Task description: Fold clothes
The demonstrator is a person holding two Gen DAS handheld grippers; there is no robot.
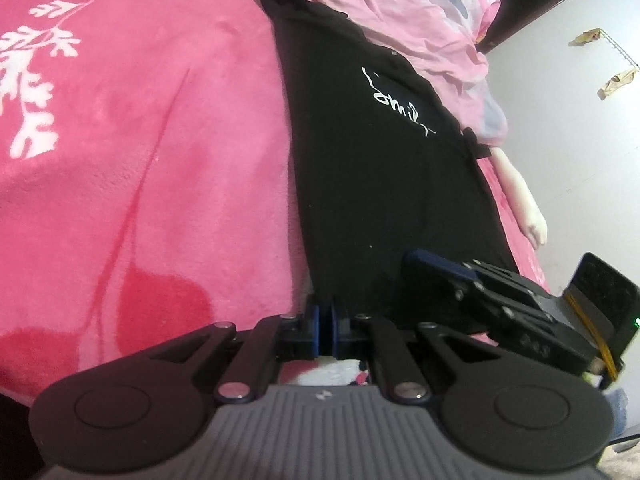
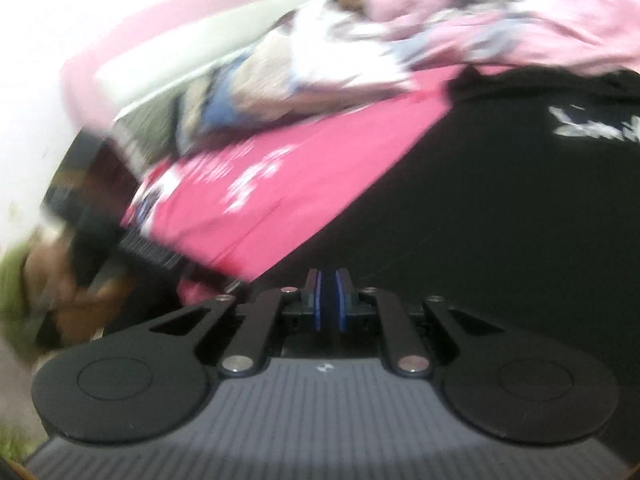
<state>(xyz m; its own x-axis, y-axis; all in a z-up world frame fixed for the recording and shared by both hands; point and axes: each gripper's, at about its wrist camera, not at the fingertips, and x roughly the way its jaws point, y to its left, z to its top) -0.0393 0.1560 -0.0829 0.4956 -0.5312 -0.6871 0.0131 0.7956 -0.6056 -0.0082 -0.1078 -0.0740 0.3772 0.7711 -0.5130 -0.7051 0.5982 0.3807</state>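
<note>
A black T-shirt (image 1: 372,168) with white script lettering lies stretched along the pink bed blanket (image 1: 140,140). My left gripper (image 1: 325,322) is shut on the shirt's near hem at its left corner. The other gripper's body (image 1: 504,300) shows to the right of it, at the same hem. In the blurred right wrist view, my right gripper (image 2: 329,298) is shut on the black T-shirt (image 2: 500,200), whose dark cloth fills the right half of the frame. White lettering (image 2: 592,126) shows at the far right.
A crumpled light pink quilt (image 1: 420,12) is heaped along the far side of the shirt. The pink blanket (image 2: 288,184) with white leaf print spreads wide to the left. A white wall (image 1: 580,140) and a dark door frame stand beyond the bed's right edge.
</note>
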